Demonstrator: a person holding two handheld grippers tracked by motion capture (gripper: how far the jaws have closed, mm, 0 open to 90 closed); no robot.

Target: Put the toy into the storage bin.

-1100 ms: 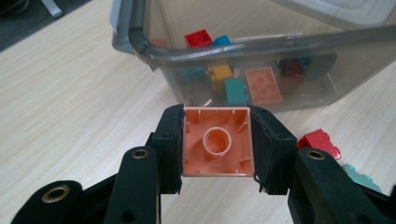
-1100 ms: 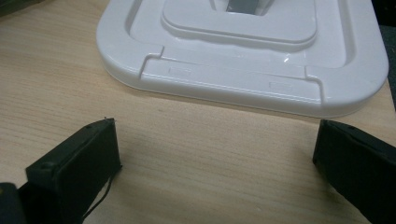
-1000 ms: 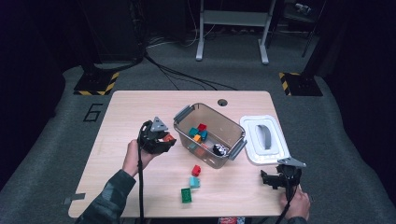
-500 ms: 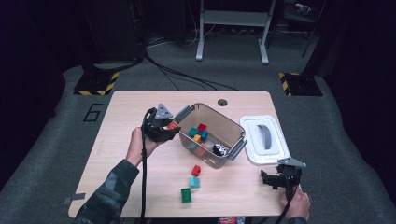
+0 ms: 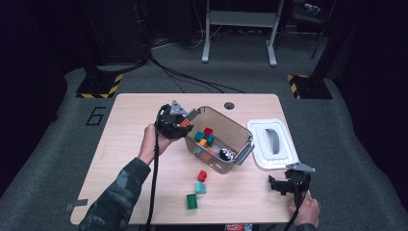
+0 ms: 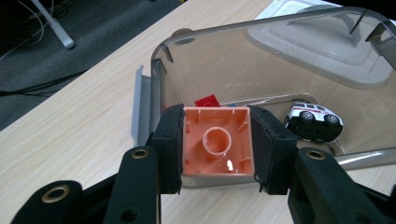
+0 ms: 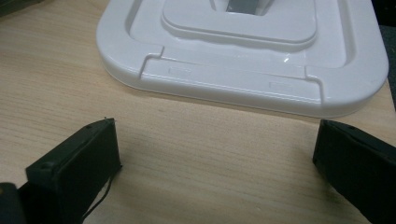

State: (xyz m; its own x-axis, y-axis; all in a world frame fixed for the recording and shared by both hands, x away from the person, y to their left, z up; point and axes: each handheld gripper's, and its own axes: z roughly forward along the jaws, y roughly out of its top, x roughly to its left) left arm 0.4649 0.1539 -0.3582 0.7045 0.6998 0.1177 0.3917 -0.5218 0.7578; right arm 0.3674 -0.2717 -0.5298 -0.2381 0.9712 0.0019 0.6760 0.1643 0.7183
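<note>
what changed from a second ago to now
The left gripper, shut on an orange block, moved up the table toward the clear bin and reached its near rim. The right gripper, the white lid and the loose blocks stayed put.

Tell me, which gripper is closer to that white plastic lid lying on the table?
Right. The right gripper sits just in front of the white plastic lid, fingers open toward it. The left gripper is beyond the clear plastic bin, holding an orange block.

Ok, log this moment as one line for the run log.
left gripper: shut on orange brick, at bin rim | right gripper: open, near lid | three bricks on table
</note>
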